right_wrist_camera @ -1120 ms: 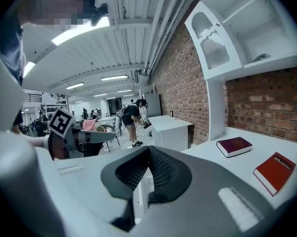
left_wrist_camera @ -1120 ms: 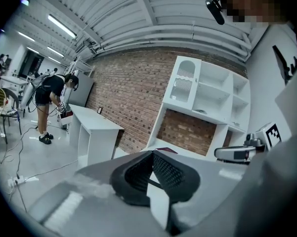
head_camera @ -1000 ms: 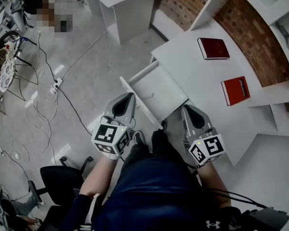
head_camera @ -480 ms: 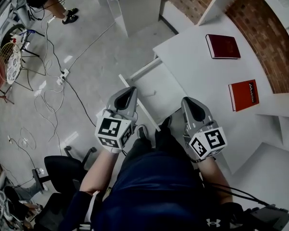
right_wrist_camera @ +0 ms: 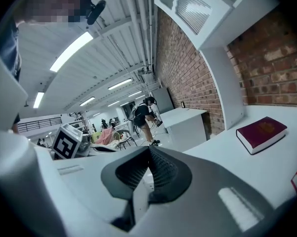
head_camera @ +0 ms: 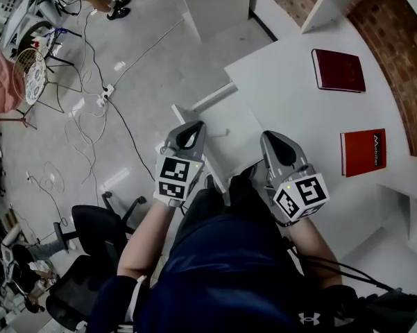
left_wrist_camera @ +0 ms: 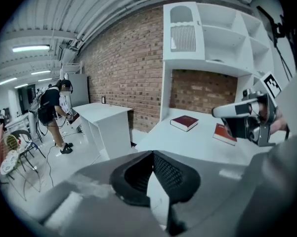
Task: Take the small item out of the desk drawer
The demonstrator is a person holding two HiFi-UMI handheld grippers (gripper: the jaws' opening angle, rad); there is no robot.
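At the near edge of the open drawer [head_camera: 239, 143], the left gripper [head_camera: 193, 126] and right gripper [head_camera: 268, 137] now sit closer than a second ago, each with jaws pressed together and nothing between them. A small faint object [head_camera: 227, 132], probably the item, lies inside the drawer between the two tips, untouched. The approach appears nearly complete, and the jaws must part before any pickup.

**Open drawer, reachable from above**

The drawer [head_camera: 239, 127] stands pulled out of the white desk [head_camera: 291, 89]. Its inside is open from above, and its far end runs under the desk edge. A dark red book [head_camera: 338, 70] and a red book [head_camera: 364, 152] lie on the desktop, well apart from the drawer. Cables [head_camera: 90, 127] cross the floor at left.
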